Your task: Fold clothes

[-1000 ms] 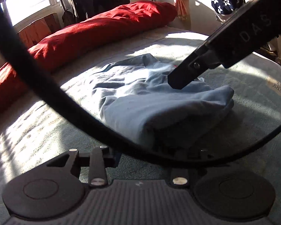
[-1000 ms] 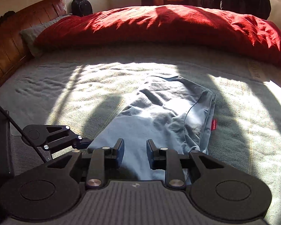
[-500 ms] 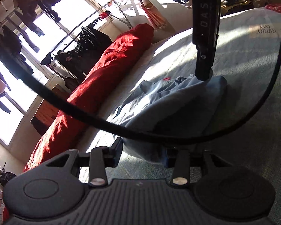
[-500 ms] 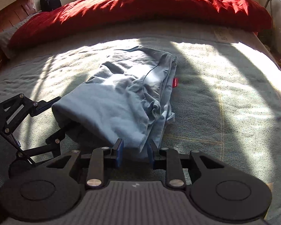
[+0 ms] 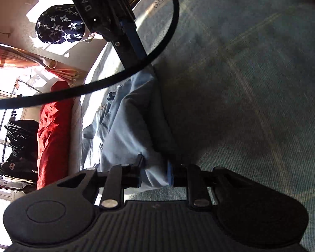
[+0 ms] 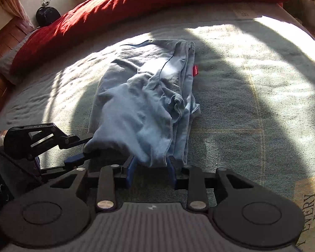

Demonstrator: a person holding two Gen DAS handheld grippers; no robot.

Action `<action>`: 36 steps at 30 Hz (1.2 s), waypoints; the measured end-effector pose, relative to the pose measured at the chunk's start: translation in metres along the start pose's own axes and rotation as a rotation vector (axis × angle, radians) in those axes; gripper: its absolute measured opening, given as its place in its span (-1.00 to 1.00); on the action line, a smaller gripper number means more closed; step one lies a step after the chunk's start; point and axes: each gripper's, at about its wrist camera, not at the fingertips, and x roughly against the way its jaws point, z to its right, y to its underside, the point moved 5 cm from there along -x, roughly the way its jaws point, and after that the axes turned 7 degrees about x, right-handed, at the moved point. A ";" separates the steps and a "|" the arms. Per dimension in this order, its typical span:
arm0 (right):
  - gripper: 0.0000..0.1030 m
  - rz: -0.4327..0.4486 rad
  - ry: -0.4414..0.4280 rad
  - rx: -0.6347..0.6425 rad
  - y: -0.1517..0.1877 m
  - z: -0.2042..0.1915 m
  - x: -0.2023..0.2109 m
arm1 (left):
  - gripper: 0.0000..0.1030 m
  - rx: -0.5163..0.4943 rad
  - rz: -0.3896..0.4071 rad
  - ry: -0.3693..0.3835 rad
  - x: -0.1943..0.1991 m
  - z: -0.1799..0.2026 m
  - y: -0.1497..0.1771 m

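Both grippers are meeting the crumpled light-blue cotton garment point(image 6: 145, 107) at its near end, low in the right-wrist frame; its long axis is running away up the grey bed blanket point(image 6: 252, 109). Your left gripper point(image 5: 154, 168) is closing on that hem; your right gripper point(image 6: 151, 167) is opening around it.

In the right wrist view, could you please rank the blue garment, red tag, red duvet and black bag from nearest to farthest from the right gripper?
1. Light blue cotton garment, at the jaws.
2. Small red tag, on its right edge.
3. Long red duvet, across the bed's far side.
4. Round black bag, far left corner.
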 end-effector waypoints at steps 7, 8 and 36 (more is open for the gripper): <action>-0.29 -0.024 -0.088 -0.353 0.018 0.029 -0.028 | -0.61 0.017 -0.021 0.002 -0.003 0.001 -0.007; -0.29 -0.012 -0.107 -0.393 0.020 0.030 -0.028 | -0.61 0.014 -0.022 0.005 -0.004 0.000 -0.008; -0.63 0.135 0.047 0.155 -0.048 -0.034 0.017 | -0.50 0.898 -0.270 0.157 0.024 -0.148 0.077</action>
